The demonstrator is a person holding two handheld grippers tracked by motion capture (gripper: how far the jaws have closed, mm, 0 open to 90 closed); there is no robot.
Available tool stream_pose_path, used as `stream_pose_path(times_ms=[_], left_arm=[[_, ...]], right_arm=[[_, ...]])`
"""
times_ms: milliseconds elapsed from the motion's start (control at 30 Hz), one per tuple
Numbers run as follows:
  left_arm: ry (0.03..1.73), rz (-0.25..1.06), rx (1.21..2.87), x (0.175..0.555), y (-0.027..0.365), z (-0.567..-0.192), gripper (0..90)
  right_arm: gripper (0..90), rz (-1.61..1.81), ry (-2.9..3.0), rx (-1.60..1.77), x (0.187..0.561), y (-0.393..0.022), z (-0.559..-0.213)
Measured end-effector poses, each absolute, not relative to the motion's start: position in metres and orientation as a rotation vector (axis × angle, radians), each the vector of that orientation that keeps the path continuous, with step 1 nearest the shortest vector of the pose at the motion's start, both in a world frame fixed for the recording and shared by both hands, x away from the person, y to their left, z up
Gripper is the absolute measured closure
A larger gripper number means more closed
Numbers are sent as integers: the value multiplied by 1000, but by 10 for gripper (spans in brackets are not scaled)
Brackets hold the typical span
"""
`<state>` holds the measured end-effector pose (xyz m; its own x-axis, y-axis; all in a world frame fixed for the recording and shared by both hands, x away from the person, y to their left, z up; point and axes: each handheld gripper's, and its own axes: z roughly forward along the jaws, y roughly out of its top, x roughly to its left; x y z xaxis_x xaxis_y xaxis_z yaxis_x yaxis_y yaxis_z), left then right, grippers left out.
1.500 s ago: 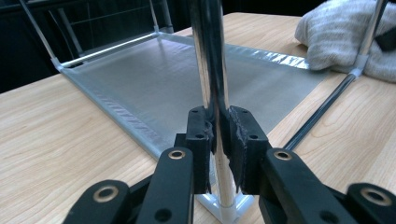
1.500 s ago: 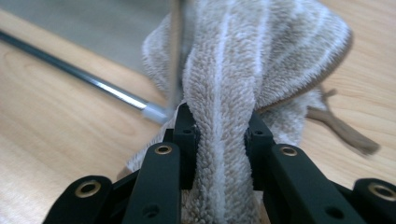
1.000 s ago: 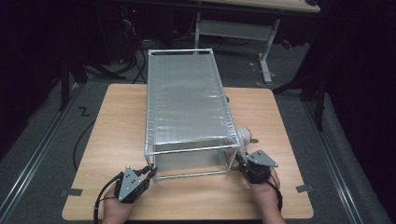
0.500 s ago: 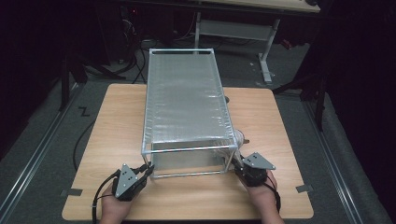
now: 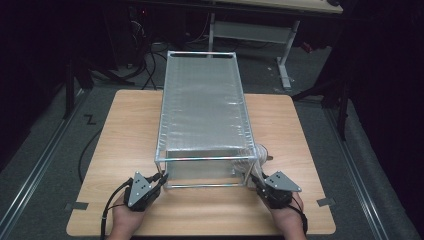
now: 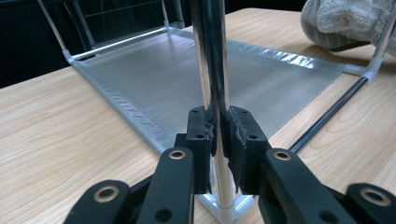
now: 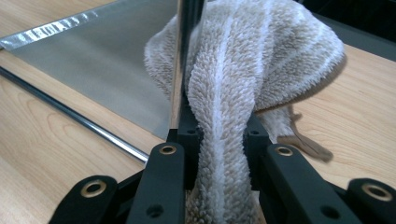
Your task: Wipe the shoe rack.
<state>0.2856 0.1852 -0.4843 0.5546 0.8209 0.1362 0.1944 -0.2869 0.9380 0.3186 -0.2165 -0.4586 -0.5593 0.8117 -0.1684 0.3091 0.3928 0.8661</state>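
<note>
A metal rack [image 5: 202, 115] stands on the wooden table [image 5: 120, 135]. The left gripper [image 6: 219, 135] squeezes the rack's front left pole [image 6: 210, 56]. The right gripper [image 7: 219, 140] has been closing and squeezes a fluffy towel [image 7: 243, 65] against the front right pole [image 7: 177, 70].

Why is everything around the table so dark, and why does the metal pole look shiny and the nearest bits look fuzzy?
High view: light falls on the table, the room behind stays nearly black. Left gripper view: the pole mirrors the light in bright streaks, and the left gripper looks soft up close. Right gripper view: the towel is sharp mid-frame, blurry nearest the camera.
</note>
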Motion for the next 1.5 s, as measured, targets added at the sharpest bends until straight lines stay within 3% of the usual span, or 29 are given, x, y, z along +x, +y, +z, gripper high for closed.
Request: stream_pose_path(times_ms=[367,567,700,1000,1500], left_arm=[[816,806,1799,280,186,-485,784],[829,819,1788,271,193,-486,785],[851,827,1782,269,196,-486,782],[885,812,1764,278,199,-486,788],[891,774,1731,331,165,-487,793]], right_arm=[[748,1067,1921,1129,340,-240,-457],[747,1111,1977,1039,346,-213,-456],[751,1146,2031,943,340,-193,-455],[754,1201,2069,893,325,-194,-454],[751,1139,2021,974,285,-211,-456]])
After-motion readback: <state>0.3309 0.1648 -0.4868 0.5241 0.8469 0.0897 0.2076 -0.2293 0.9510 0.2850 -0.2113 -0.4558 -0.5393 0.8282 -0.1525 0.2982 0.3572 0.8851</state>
